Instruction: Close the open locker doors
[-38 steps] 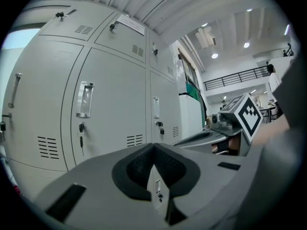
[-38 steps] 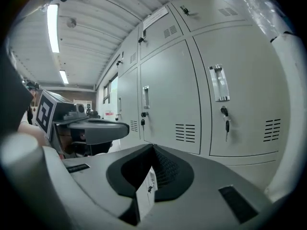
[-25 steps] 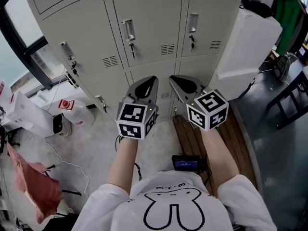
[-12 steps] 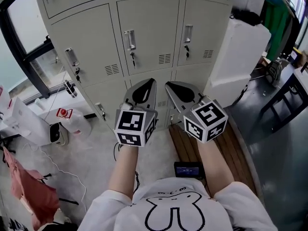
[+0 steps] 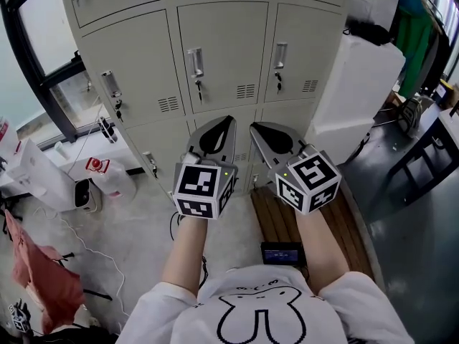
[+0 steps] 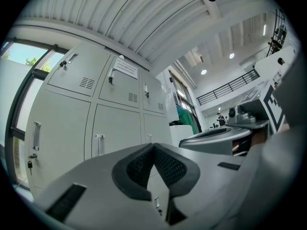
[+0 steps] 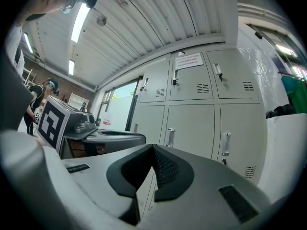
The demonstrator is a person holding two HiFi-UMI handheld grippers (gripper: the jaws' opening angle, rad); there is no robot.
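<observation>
A bank of beige lockers stands in front of me, and every door in the head view lies flush, each with a metal handle. My left gripper and right gripper are held side by side, pointing at the lower doors and a short way off them. Both are shut with nothing between the pads. In the left gripper view the left gripper points up at the locker fronts. The right gripper likewise faces closed doors.
A large white block leans by the lockers' right side. A wooden bench with a small black device lies under my right arm. On the floor at left are a white appliance, a cable and pink cloth. A dark table stands at right.
The head view has tilted up a little, so more of the upper locker doors shows. Both grippers stay shut, side by side, in about the same place.
</observation>
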